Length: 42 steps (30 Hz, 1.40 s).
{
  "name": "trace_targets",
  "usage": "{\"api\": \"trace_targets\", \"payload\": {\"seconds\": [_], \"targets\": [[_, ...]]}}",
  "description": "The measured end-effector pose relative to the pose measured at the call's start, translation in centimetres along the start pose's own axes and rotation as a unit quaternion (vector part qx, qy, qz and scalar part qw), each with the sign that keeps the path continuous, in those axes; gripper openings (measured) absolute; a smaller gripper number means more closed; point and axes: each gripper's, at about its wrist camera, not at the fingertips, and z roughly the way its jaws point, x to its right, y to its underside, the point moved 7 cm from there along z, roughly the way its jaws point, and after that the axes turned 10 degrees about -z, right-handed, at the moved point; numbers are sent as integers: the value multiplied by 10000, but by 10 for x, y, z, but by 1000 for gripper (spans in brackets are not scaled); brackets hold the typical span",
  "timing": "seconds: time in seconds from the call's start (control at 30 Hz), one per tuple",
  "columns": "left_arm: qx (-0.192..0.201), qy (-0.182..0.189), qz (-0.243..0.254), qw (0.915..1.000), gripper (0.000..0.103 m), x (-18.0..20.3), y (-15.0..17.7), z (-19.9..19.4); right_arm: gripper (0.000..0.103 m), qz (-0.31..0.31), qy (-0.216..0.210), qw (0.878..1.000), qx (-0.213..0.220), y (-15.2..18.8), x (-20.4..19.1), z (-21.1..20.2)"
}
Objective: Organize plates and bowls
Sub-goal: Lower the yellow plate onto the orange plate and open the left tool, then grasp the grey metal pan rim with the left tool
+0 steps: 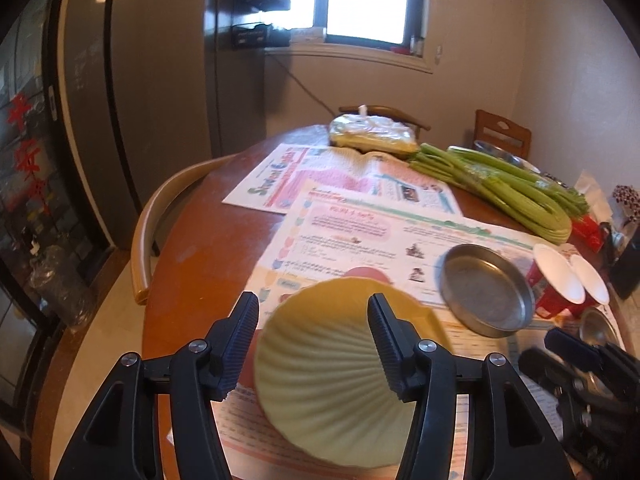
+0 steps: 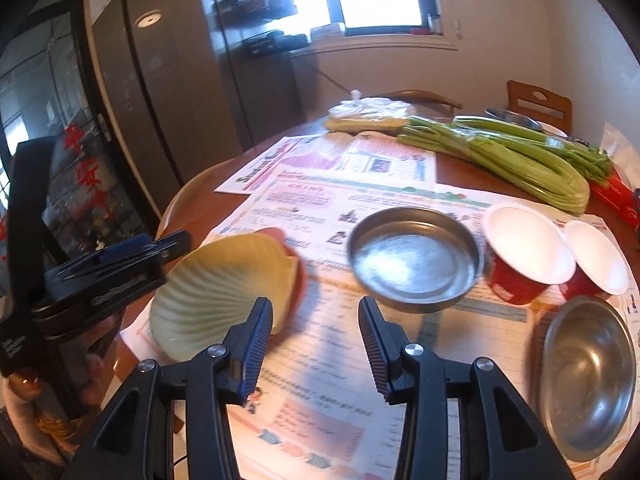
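the left tongs (image 1: pixel 312 344) stand open in the left wrist view, the jaws apart with a pale green shell-shaped plate (image 1: pixel 340 376) lying between and beneath them. the pads do not look pressed on it; the plate seems to rest on a reddish dish that shows only as a sliver at its edges, all on newspaper sheets (image 1: pixel 360 216) spread over the round wooden table (image 1: pixel 200 240). the plate's ribs fan out from a narrow hinge end near the right jaw toward a broad scalloped edge at lower left, so its long axis runs roughly across the jaws. to the right sit a flat steel pan (image 1: pixel 486 290) and two red paper cups (image 1: pixel 560 284) lying on their sides, with celery (image 1: pixel 520 192) beyond. the right tongs (image 1: pixel 568 350) show dark and blurred at the right edge.

in the right wrist view the right tongs (image 2: pixel 316 344) are empty, jaws apart with only paper between them, though narrower than they could be. the shell plate (image 2: pixel 224 284) lies to their left, touching nothing of theirs, tilted with its far edge raised over the red dish. the left tongs (image 2: pixel 132 256) reach in just beside its left rim and are plainly the nearer to it. the steel pan (image 2: pixel 414 258) sits ahead, and a steel bowl (image 2: pixel 588 376) lies near at right, well apart from the plate. my guess is that the right hand is better placed for the pan or bowl.
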Motion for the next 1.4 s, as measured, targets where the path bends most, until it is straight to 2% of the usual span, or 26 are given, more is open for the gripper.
{"api": "trace_targets", "payload": {"seconds": [0.1,0.23,0.43,0.67,0.83,0.9,1.03,1.2,1.4], "targets": [[-62,210,72,9997,59,14,0,-4,45,242,153,9996,67,-1,24,-5],[25,284,243,9993,59,33,-4,-8,45,511,328,9980,189,-4,53,-17],[-27,688,451,9966,59,72,-15,-10,45,824,563,9941,421,-10,87,-41],[-679,1409,630,9857,59,115,-22,1,45,1080,606,9912,476,-10,106,-48],[-659,1077,857,9883,59,121,-33,8,45,1160,586,9903,483,-9,112,-49],[-696,1060,903,9878,59,125,-37,12,45,1219,564,9898,483,-10,114,-49],[-999,1202,1079,9818,59,140,-38,32,45,1305,564,9887,467,-13,117,-44],[-1336,896,1567,9745,59,153,-33,64,45,1327,370,9904,133,-4,108,-16],[-1775,931,1441,9690,59,155,-26,97,45,1478,252,9885,-177,2,105,12]]}}
